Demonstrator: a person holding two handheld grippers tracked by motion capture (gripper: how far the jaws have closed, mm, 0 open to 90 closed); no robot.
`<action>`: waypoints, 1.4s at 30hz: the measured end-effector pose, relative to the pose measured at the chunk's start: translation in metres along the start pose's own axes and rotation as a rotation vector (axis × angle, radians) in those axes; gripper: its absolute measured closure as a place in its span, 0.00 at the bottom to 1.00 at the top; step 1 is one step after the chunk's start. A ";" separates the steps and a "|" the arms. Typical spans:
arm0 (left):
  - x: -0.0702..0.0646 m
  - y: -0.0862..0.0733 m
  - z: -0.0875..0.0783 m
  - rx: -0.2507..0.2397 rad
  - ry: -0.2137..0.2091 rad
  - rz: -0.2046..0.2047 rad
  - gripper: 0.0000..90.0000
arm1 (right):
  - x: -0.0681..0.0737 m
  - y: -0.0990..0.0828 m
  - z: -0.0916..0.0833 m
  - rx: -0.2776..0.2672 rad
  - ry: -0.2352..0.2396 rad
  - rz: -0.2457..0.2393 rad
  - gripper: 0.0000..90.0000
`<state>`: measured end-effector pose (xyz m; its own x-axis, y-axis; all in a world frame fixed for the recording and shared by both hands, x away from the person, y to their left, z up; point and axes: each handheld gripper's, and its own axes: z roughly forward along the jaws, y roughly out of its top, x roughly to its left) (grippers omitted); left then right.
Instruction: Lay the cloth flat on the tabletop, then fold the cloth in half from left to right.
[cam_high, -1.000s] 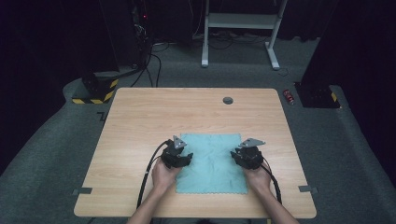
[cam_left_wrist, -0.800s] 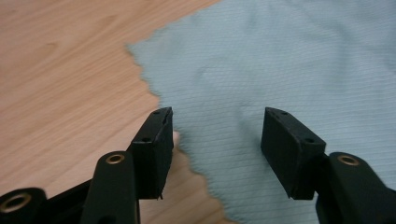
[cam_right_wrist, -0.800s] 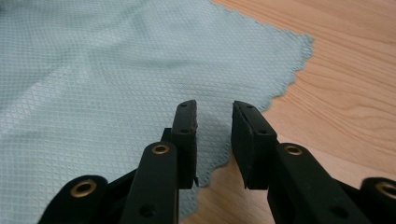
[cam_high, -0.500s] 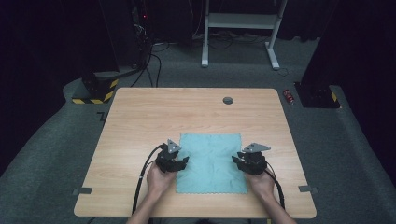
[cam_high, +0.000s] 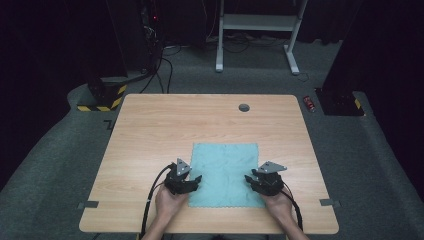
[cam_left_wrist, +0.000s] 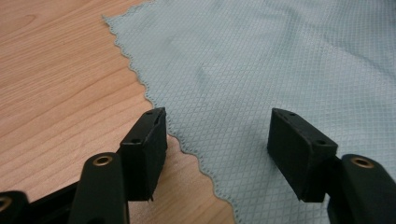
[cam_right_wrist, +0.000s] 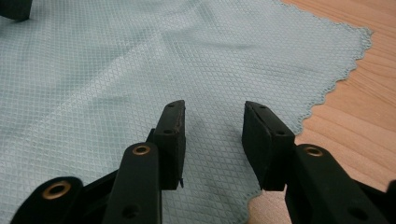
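The left gripper's (cam_high: 196, 178) fingers (cam_left_wrist: 148, 140) are spread and have just been opening; one finger stands over the bare wood, the other over the cloth (cam_high: 225, 172), whose scalloped edge runs between them, unpinched. The right gripper's (cam_high: 248, 178) fingers (cam_right_wrist: 173, 135) are also spread and have just been opening, both above the cloth near its edge, gripping nothing. The cloth lies flat on the surface (cam_high: 150, 130), close to its near edge, midway between the near corners.
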<state>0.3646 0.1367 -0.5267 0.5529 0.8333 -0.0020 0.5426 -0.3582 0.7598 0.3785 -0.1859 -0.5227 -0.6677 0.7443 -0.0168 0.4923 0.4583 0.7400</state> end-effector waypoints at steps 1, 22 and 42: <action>0.000 0.000 0.000 0.000 0.002 -0.001 0.40 | 0.000 0.000 0.000 0.000 -0.002 -0.003 0.65; 0.001 0.000 0.000 0.006 0.012 -0.011 0.37 | 0.000 0.001 0.000 0.010 -0.016 0.011 0.60; 0.026 0.031 -0.003 -0.018 0.007 -0.065 0.45 | 0.033 0.020 0.004 -0.006 0.087 -0.057 0.63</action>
<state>0.3941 0.1484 -0.5013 0.5127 0.8573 -0.0472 0.5654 -0.2957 0.7700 0.3684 -0.1501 -0.5106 -0.7402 0.6724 -0.0006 0.4493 0.4953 0.7435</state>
